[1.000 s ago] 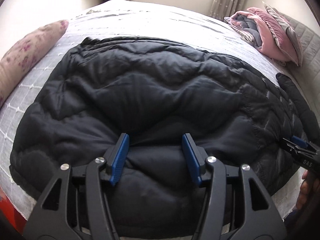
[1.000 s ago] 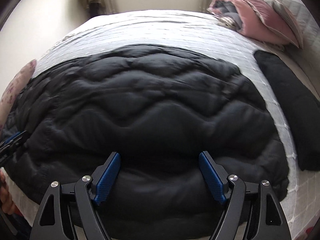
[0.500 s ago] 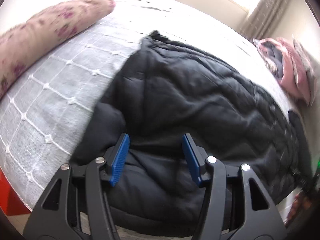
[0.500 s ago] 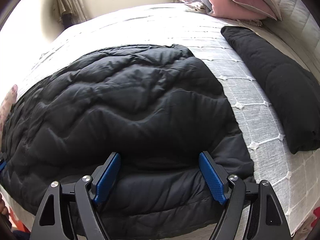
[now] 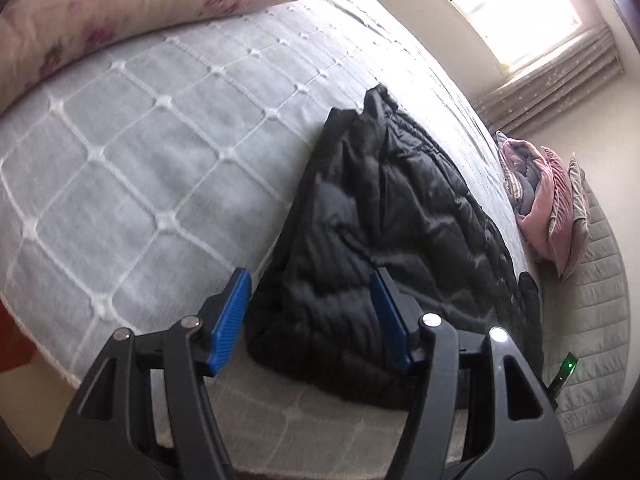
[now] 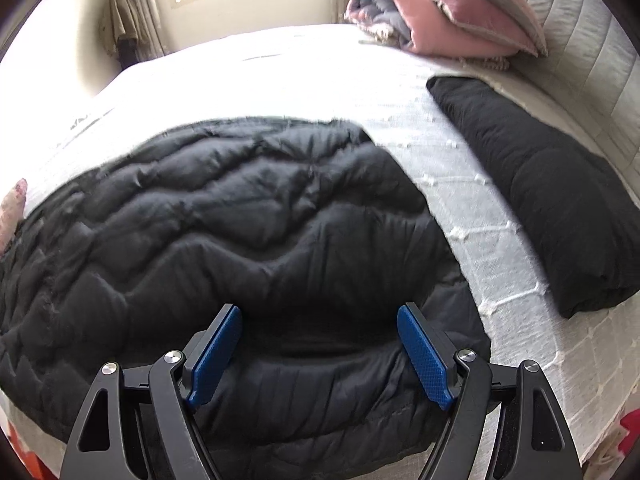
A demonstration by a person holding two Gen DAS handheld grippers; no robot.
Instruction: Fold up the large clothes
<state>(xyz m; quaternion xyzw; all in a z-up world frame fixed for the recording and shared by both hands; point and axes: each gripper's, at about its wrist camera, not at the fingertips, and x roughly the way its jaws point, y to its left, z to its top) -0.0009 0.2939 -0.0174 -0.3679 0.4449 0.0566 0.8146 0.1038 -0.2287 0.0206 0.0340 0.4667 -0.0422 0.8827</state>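
since the earlier frames both grippers have swung outward along the near edge of the black quilted puffer jacket (image 6: pixel 240 220), from its middle toward its two near corners. the left gripper (image 5: pixel 310 312) now hangs over the jacket's left corner, its blue-padded fingers (image 5: pixel 230 320) apart with nothing between them. the right gripper (image 6: pixel 320 356) sits above the hem near the right corner, its fingers (image 6: pixel 424 360) spread wide and empty too. the jacket lies flat on the pale grey bedspread with white grid stitching (image 5: pixel 140 152), near the front edge of the bed. a long black pillow (image 6: pixel 540 184) lies to its right, apart from it. a floral pink bolster (image 5: pixel 120 12) lies to the left, and folded pink and grey bedding (image 6: pixel 432 20) sits near the headboard.
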